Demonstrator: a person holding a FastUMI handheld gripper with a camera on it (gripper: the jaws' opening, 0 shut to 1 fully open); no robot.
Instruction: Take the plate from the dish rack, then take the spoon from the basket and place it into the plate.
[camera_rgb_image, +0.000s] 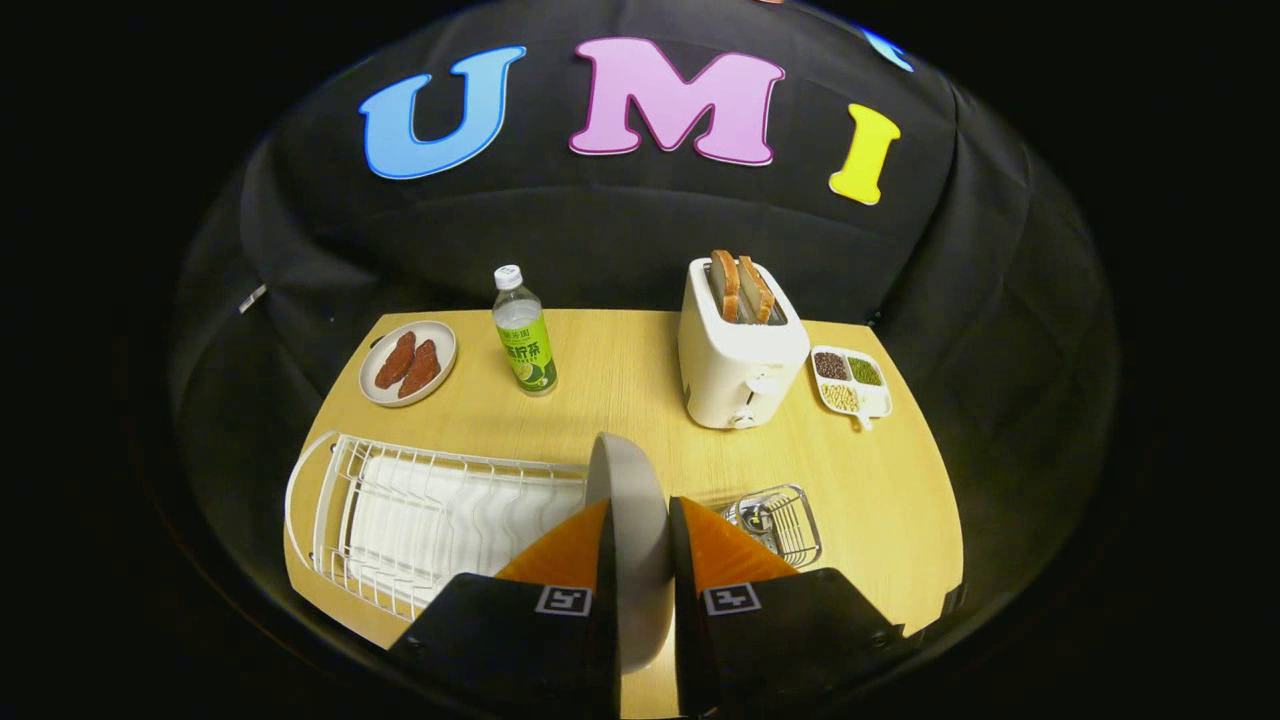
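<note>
**Plate clamped edge-on in your tool**

Your tool (640, 530) is nearly closed, both fingers pressing on the grey plate (628, 520), which stands on edge between them at lower centre of the frame, above the table (620, 370). The white rack (400, 510) lies at lower left, just beside the plate. The wire basket (780, 520) sits at lower right, just past your right finger; something lies in it, but you cannot tell what. Further up the frame stand a bottle (524, 335) and a toaster (738, 355) with bread.
</note>
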